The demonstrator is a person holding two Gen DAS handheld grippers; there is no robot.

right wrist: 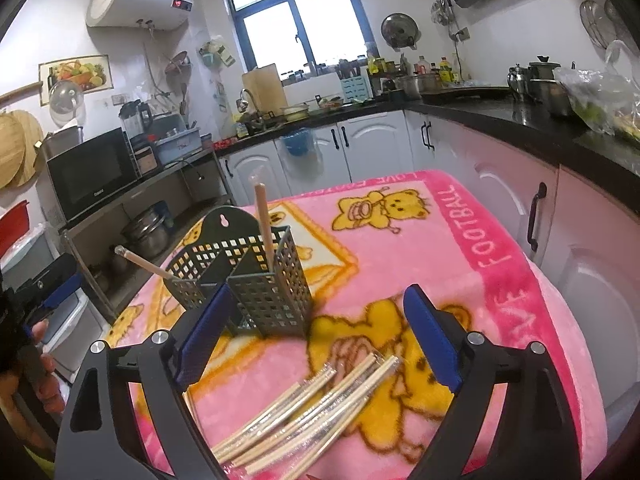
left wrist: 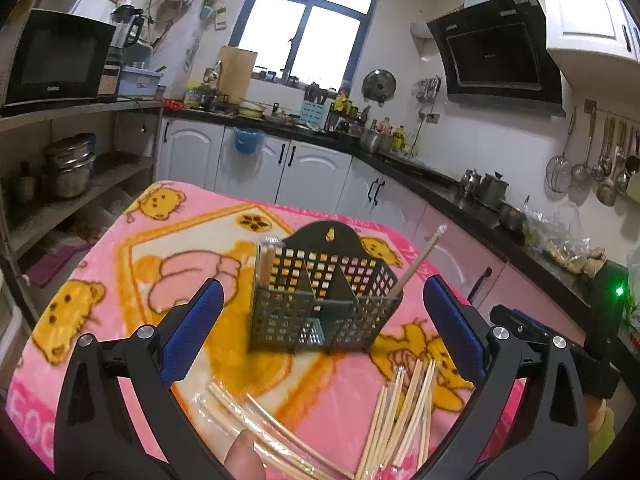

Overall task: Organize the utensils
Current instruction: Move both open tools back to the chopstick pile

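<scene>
Tongs agape; wrapped chopsticks scattered beside caddy.

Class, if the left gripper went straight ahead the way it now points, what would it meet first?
Most likely the dark utensil basket, which stands centred ahead of the open left gripper on the pink blanket; depth is uncertain.

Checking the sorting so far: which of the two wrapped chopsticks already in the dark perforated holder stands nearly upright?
The wrapped chopstick in the holder's end compartment nearest the right gripper. The other chopstick leans steeply outward over the far end's rim.
</scene>
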